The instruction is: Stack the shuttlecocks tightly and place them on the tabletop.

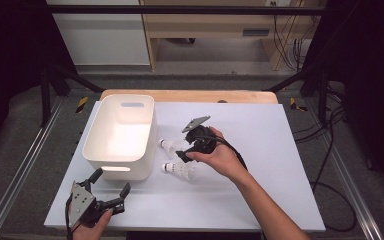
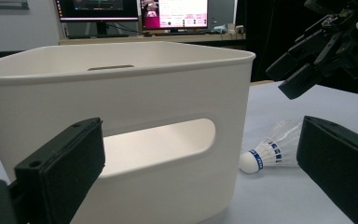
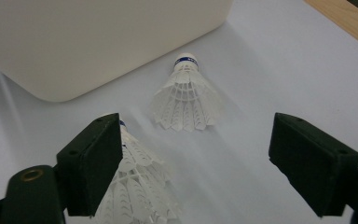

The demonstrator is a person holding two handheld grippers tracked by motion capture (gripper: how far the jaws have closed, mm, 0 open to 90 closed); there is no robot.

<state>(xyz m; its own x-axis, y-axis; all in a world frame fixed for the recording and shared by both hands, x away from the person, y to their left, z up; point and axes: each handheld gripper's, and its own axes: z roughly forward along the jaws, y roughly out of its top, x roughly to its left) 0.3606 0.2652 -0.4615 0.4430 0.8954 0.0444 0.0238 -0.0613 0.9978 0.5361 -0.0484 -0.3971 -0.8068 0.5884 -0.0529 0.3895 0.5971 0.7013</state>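
From the high view, a white bin (image 1: 120, 136) sits on the left half of the pale table (image 1: 260, 200), and two shuttlecocks lie just beside its right wall: the far shuttlecock (image 1: 170, 146) at about three o'clock from the bin and the near shuttlecock (image 1: 178, 169) at about four o'clock, close to the bin's front right corner. The right gripper (image 1: 184, 155) hangs over the pair, aimed toward eight o'clock, with the person's hand (image 1: 220, 156) wrapped around its body. The left gripper (image 1: 111, 183) rests near the table's front left edge, at about six o'clock from the bin, its jaws spread wide with nothing between them. In the left gripper view, the bin's handle slot fills the centre, one shuttlecock (image 2: 271, 150) lies at four o'clock from it on the table, and the right gripper (image 2: 294, 77) hovers at two o'clock. In the right gripper view, the jaws stand wide apart and grip nothing; the far shuttlecock (image 3: 187, 95) lies ahead at twelve o'clock, cork toward the bin (image 3: 93, 42), while the near shuttlecock (image 3: 137, 186) lies under the left jaw at seven o'clock
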